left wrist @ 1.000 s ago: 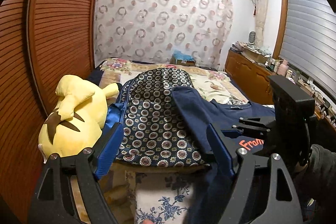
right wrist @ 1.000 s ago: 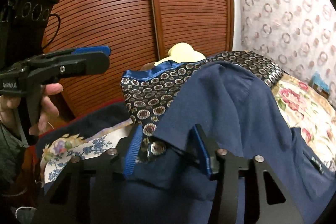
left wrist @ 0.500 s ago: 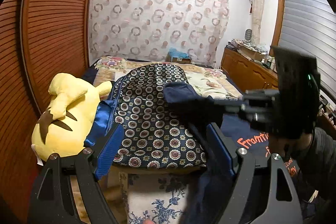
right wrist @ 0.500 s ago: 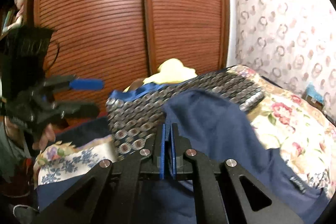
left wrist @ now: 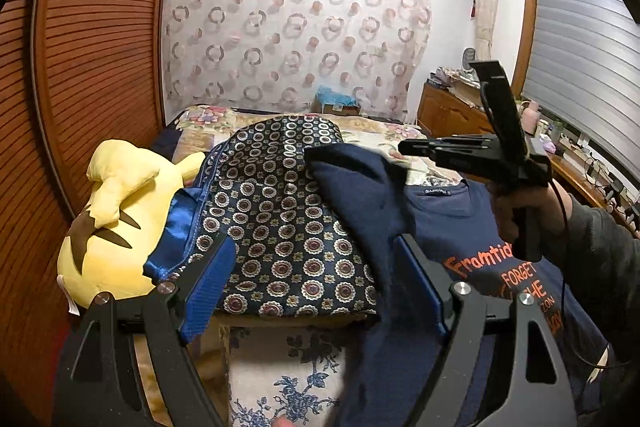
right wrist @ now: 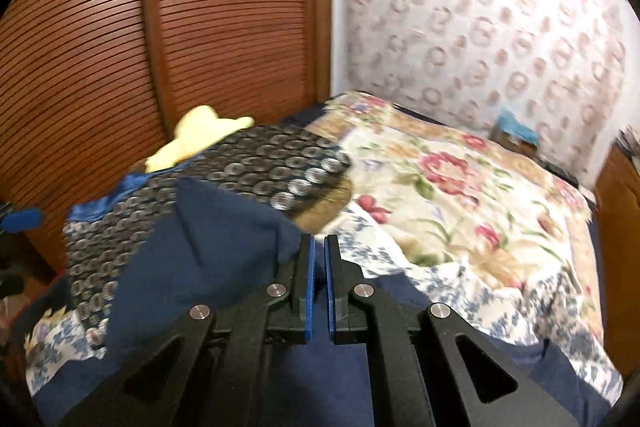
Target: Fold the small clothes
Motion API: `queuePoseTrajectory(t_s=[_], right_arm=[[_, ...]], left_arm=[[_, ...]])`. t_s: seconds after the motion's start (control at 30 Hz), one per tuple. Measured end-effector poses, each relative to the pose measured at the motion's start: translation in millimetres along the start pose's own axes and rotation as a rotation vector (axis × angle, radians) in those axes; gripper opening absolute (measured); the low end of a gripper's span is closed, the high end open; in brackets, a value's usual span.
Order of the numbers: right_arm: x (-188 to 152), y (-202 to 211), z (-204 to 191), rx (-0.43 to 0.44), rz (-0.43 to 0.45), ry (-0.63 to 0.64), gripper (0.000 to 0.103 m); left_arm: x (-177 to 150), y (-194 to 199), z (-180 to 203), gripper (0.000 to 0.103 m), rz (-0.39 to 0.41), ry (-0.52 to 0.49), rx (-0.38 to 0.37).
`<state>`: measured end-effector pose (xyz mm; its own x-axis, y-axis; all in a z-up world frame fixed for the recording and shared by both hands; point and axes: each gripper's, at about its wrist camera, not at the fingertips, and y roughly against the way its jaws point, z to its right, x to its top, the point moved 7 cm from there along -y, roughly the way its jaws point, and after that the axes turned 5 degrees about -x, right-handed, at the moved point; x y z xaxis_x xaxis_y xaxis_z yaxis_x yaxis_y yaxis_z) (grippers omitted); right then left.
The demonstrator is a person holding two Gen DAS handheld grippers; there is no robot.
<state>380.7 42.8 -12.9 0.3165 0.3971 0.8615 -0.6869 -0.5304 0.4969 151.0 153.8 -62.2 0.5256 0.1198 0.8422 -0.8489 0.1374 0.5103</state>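
Observation:
A navy T-shirt [left wrist: 460,227] with orange print lies on the bed, one side draped over a circle-patterned cushion [left wrist: 280,207]. My right gripper [left wrist: 404,147] is held in a hand at the right and is shut on a fold of the shirt's sleeve, which hangs lifted above the cushion. In the right wrist view the blue pads of this gripper [right wrist: 319,255] stand nearly together with navy cloth [right wrist: 208,247] pinched at their tips. My left gripper [left wrist: 314,247] stands open low at the bed's near edge. Nothing is gripped in it, and the hanging cloth drops past its right finger.
A yellow plush toy [left wrist: 116,211] lies left of the cushion against slatted wooden doors [right wrist: 160,27]. A floral quilt [right wrist: 440,187] covers the bed beyond. A wooden dresser [left wrist: 448,115] with clutter stands at the right under a blind, and a curtain hangs at the back.
My right gripper closed on the shirt's sleeve, then rose and swung right with the cloth. The left gripper stayed open and barely moved.

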Motion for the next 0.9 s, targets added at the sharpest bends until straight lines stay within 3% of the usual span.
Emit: queuePoseTrajectory(t_s=[0.23, 0.27, 0.33, 0.57, 0.9], right_arm=[[-4.3, 11.1, -4.0, 0.018, -0.022, -0.026, 0.014], [-4.3, 20.2, 1.8, 0.015, -0.016, -0.021, 0.018], [-9.9, 34.6, 3.9, 0.020, -0.004, -0.023, 0.038], [-48.0, 100.9, 26.2, -0.038, -0.004, -0.003, 0.040], [-115.4, 195.6, 54.3, -0.135, -0.025, -0.058, 0.048]], left_arm=[[0.3, 0.4, 20.5, 0.082, -0.007, -0.025, -0.007], [0.3, 0.0, 24.3, 0.082, -0.008, -0.029, -0.012], [-0.3, -1.4, 34.6, 0.082, -0.009, -0.038, -0.027], [-9.8, -18.9, 73.3, 0.082, -0.043, -0.069, -0.075], [-44.4, -68.9, 121.2, 0.082, -0.181, -0.091, -0.136]])
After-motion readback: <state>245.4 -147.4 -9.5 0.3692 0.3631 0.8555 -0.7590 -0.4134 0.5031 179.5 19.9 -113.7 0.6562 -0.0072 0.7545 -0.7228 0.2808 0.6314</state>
